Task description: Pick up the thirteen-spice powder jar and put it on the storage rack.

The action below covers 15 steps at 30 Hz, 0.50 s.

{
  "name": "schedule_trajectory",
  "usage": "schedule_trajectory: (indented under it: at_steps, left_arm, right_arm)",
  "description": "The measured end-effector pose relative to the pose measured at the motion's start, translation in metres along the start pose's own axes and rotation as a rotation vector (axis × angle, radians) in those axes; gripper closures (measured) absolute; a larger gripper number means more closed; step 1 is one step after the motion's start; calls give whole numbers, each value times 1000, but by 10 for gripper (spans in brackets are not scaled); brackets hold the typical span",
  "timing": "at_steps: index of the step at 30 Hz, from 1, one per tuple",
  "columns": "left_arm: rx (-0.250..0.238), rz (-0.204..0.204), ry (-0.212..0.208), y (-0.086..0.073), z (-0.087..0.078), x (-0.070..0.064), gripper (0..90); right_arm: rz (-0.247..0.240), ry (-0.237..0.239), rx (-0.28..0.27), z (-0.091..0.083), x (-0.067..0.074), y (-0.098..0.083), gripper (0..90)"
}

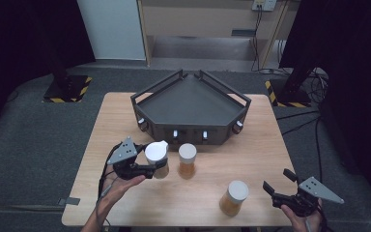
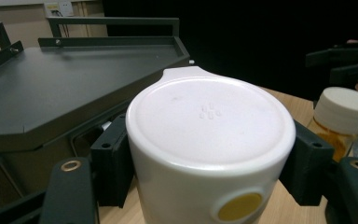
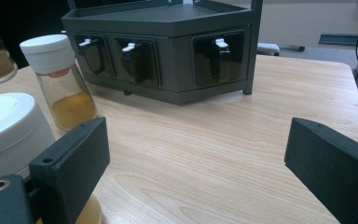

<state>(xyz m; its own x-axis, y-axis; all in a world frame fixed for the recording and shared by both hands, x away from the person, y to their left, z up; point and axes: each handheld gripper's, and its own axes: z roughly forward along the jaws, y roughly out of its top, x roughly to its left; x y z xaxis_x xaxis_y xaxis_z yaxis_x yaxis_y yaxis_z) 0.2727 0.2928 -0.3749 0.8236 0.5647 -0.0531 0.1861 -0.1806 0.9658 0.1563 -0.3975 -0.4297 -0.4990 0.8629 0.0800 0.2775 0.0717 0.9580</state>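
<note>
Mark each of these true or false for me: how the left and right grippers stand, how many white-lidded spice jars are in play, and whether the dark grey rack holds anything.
1. The left gripper is shut on a white-lidded spice jar. True.
2. The right gripper grips a jar. False: its fingers stand open with nothing between them.
3. Three white-lidded jars show in the high view. True: the held one, the middle jar and the near jar.
4. A jar stands on the top tray of the dark grey corner rack. False: the tray is bare.
5. The near jar lies on its side. False: it stands upright on the light wooden table.
</note>
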Motion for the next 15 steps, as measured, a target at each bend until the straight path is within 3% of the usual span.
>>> schedule_trajectory:
  at_steps: [7,15]
  left_arm:
    - [8,20,35,27,9,11,294]
    - [9,8,77,49,17,18,295]
  right_arm:
    - [5,0,-1,0,-1,0,65]
    - [6,1,-1,0,-1,0,68]
